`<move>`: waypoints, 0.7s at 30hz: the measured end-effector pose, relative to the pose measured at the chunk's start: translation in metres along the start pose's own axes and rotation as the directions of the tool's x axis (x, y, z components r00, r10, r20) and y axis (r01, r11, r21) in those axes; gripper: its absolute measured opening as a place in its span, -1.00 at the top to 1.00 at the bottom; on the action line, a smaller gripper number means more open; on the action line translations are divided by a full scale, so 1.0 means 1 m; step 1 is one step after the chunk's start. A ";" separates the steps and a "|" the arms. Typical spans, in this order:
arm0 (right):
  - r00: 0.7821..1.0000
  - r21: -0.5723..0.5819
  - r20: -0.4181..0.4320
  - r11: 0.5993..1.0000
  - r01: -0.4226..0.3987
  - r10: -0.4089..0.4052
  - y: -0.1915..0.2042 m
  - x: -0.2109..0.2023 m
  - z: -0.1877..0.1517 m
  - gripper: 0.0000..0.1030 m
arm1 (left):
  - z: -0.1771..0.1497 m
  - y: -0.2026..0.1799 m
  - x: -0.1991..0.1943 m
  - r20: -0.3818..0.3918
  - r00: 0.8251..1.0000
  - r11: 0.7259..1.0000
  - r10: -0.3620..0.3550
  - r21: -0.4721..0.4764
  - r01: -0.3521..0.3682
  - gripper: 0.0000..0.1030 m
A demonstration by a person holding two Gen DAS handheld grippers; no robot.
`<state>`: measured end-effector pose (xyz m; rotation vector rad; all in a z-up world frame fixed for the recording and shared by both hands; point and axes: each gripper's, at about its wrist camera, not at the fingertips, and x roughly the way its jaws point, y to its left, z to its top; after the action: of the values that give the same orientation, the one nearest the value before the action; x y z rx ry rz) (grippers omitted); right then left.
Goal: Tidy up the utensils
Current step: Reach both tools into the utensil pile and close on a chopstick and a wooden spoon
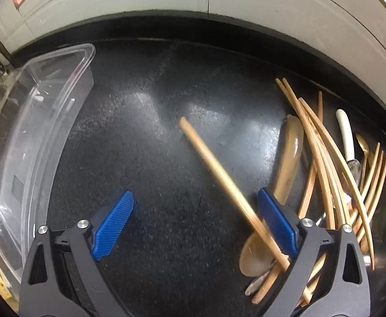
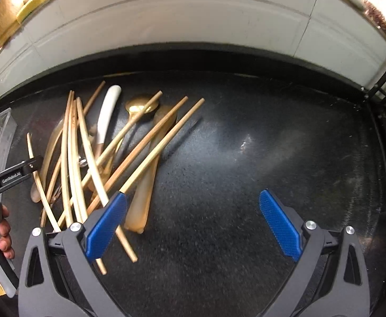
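Dark speckled tabletop (image 2: 232,158), glossy with light glare, fills both views; pale wall panel runs behind it. Clear plastic bin (image 1: 34,121) sits on the tabletop at the left of the left wrist view, tilted look from fisheye, nothing visible inside.

Utensil pile (image 2: 100,153) lies loose on the tabletop, left half of the right wrist view, right side of the left wrist view: many bamboo chopsticks (image 2: 71,158) crossing each other, a translucent amber spoon (image 2: 145,185), a gold spoon (image 2: 140,107), a white-handled utensil (image 2: 105,116), a silver spoon (image 1: 354,167) partly buried.

Left hand-held gripper (image 1: 195,227) open wide, blue pads well apart, angled steeply down at the tabletop. One blurred chopstick (image 1: 219,182) slants across the gap and rests against the inner face of the right pad; the other pad is clear of it, so no grip.

Right hand-held gripper (image 2: 193,227) open wide too, nothing between the pads, bare tabletop under the gap. Its left pad sits over the edge of the pile, chopstick ends passing beneath it; touching or not, cannot tell.

Person's hand (image 2: 0,232) on the left gripper's handle shows at the left edge of the right wrist view.
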<state>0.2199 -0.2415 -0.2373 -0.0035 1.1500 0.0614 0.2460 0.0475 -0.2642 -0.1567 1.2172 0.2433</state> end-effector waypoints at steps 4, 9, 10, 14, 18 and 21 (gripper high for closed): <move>0.999 0.000 -0.036 1.000 -0.015 0.015 0.003 0.016 0.006 -0.81 | -0.003 -0.006 -0.011 0.039 0.999 1.000 0.006 0.013 -0.006 -0.43; 0.997 -0.023 -0.070 0.999 -0.039 0.037 0.013 0.037 0.008 -0.64 | 0.000 -0.013 -0.022 0.103 0.995 0.999 -0.016 0.039 0.012 0.49; 0.997 -0.024 -0.067 0.999 -0.037 0.036 0.015 0.039 0.010 -0.64 | 0.000 -0.014 -0.024 0.106 0.994 0.999 -0.039 0.036 0.036 0.60; 0.999 -0.072 -0.048 0.997 -0.014 0.011 0.023 0.042 0.010 -0.51 | 0.005 -0.022 -0.027 0.096 0.987 0.991 -0.130 0.054 0.125 0.81; 1.000 -0.085 -0.022 0.996 -0.018 0.016 0.029 0.042 0.013 -0.13 | 0.007 -0.033 -0.029 0.095 0.988 0.986 -0.119 0.131 0.107 0.89; 0.996 -0.115 -0.026 0.990 -0.084 0.081 0.040 0.041 0.012 0.67 | 0.010 -0.035 -0.037 0.079 0.988 0.981 -0.131 0.154 0.117 0.89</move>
<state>0.2454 -0.1996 -0.2691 -0.0602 1.1666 0.2020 0.2528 0.0131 -0.2267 -0.0905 1.1275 0.0495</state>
